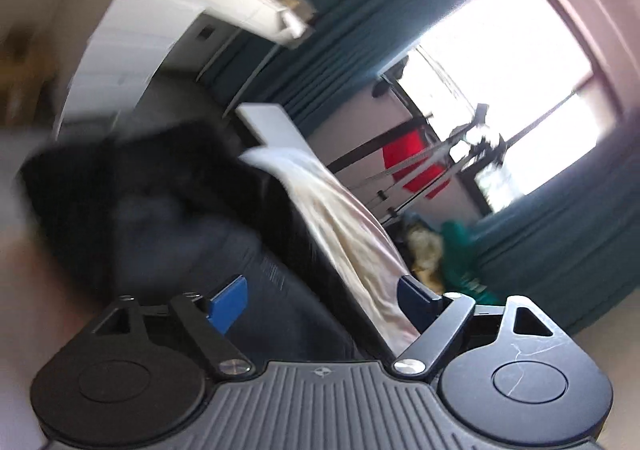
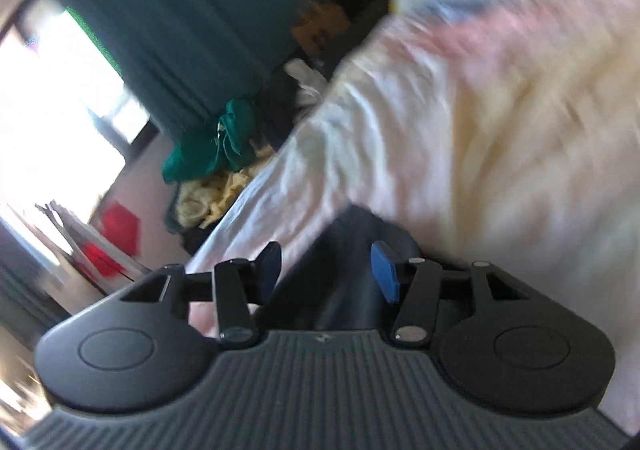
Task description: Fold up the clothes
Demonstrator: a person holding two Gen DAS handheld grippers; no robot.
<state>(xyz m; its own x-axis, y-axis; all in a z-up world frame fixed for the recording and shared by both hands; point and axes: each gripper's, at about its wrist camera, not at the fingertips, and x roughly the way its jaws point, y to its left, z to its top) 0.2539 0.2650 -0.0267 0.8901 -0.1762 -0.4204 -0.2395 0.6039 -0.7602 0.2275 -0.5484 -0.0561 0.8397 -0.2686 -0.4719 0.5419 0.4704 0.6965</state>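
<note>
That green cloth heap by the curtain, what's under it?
Under the green cloth lies a crumpled yellowish garment, partly showing. Whatever the heap rests on is covered, and the blur hides more.

Location: a home bedroom. Indicators: bed with rumpled pale sheet, teal floor-length curtains, bright window, loose green garment.

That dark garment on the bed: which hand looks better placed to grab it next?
Probably the right. The right tool stands open with the dark garment directly between its fingers. The left tool is open too, but straddles both garment and pale bedsheet. Blur makes this uncertain.
</note>
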